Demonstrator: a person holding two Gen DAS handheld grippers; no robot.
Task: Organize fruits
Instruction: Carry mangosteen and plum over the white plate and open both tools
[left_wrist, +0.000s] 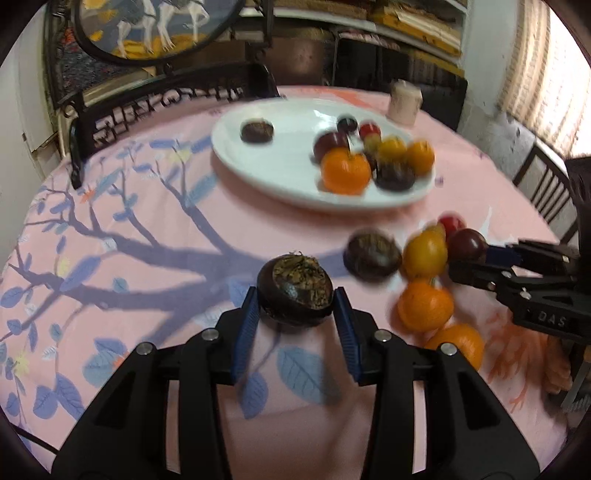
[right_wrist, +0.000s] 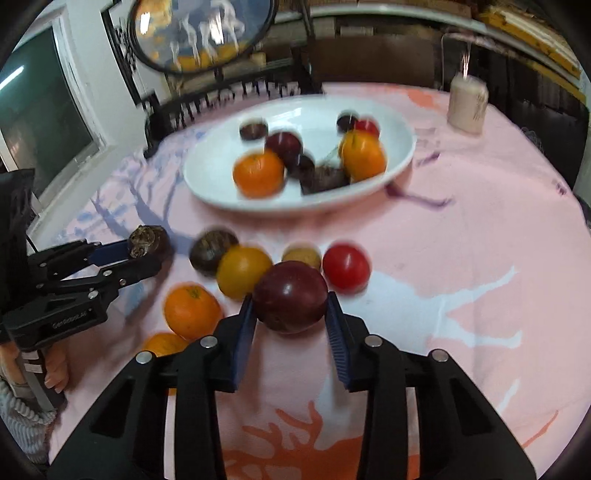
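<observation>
a: state of each claw?
b: left claw is clamped on one dark brown fruit. right claw is clamped on one dark red plum.
a: loose fruit on the pink tabletop?
b: two oranges, nearest; one yellow fruit; one red fruit. the white plate holds two oranges and several dark fruits, too blurred to count.

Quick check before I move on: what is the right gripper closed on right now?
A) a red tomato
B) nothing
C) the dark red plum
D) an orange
C: in the right wrist view, the right gripper has both blue pads against the dark red plum; the left gripper holds the dark chestnut-like fruit.
</observation>
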